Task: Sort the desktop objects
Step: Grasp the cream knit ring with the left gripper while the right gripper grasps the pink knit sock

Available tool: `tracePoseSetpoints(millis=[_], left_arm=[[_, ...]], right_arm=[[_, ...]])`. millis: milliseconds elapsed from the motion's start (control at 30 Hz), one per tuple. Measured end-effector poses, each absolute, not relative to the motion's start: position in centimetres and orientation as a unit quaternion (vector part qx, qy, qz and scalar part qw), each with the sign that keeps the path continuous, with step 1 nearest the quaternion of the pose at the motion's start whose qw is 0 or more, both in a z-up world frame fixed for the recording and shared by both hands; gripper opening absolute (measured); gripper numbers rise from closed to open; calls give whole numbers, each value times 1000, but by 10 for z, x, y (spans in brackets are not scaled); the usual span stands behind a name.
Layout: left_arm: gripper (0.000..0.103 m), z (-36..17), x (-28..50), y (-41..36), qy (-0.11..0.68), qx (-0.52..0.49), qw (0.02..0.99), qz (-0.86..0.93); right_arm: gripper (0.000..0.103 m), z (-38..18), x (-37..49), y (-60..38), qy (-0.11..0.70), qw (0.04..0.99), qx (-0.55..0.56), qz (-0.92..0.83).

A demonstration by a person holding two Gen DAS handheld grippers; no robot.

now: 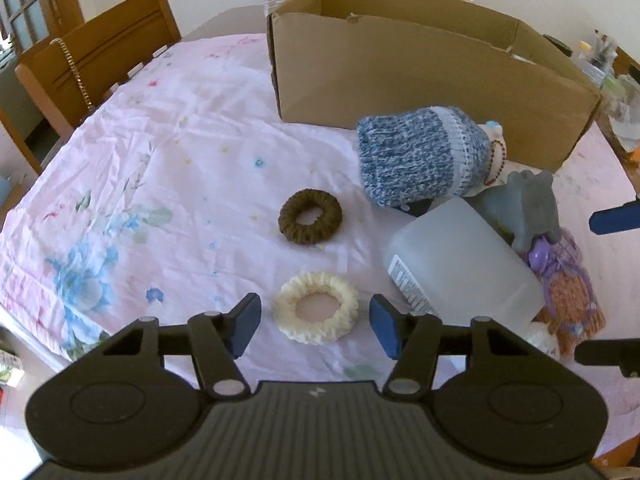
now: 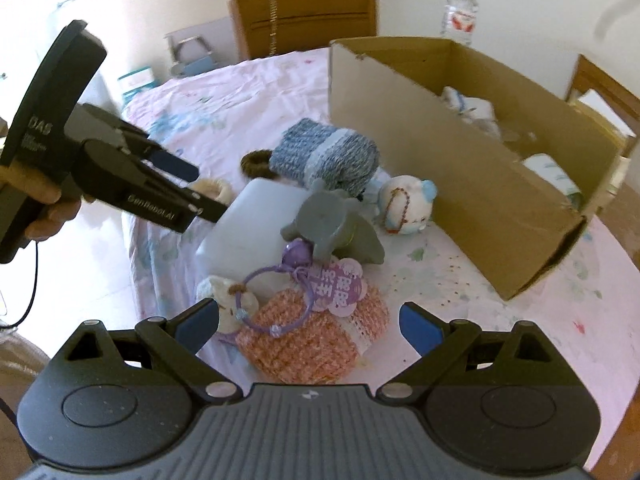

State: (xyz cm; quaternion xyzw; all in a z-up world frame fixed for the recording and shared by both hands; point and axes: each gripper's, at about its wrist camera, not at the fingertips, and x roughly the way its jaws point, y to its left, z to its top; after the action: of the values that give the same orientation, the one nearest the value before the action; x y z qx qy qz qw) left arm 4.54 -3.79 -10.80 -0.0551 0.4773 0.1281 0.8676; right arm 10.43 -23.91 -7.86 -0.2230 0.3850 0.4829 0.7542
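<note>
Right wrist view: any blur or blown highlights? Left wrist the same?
Right wrist view: wall and floor at upper left blow out to white, the cardboard box and chair behind it are smeared, the pink knit pouch stays readable. Left wrist view: sharper and evenly lit, cream scrunchie crisp, fisheye bending at the edges.

This is looking like a home dining room. A pink floral cloth [image 1: 152,152] is covering the worktop, and wooden dining chairs are standing around it: one [image 1: 100,52] at the far left edge in the left wrist view, another [image 2: 308,20] showing at the far side in the right wrist view. A panelled glass door [image 1: 24,4] is showing behind the chair. Household odds and ends are lying about: a knitted blue sock [image 1: 420,156], hair scrunchies [image 1: 310,217], a small plush toy [image 2: 406,208], a water bottle [image 2: 460,10].
</note>
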Motion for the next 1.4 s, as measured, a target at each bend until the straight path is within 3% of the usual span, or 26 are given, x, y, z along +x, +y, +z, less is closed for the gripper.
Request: tracePoseSetpoints(millis=[267,800,1067,1400], left_arm=[[58,-108,46,-41,476,-72,863,157],[57,-109,50,-47,470,-83,861,177],[38,-105,49,-49,473,-81,862,166],[37,-85,45,-52,469,-65,870,133]], right_arm=[[99,-90,120,-237,352,692,-292,558],[99,-111,135,-221,339,631,-322,619],[87,-109,132,-224,335,636,-331,611],[79,-93,134,-234,349,650,-326,591]])
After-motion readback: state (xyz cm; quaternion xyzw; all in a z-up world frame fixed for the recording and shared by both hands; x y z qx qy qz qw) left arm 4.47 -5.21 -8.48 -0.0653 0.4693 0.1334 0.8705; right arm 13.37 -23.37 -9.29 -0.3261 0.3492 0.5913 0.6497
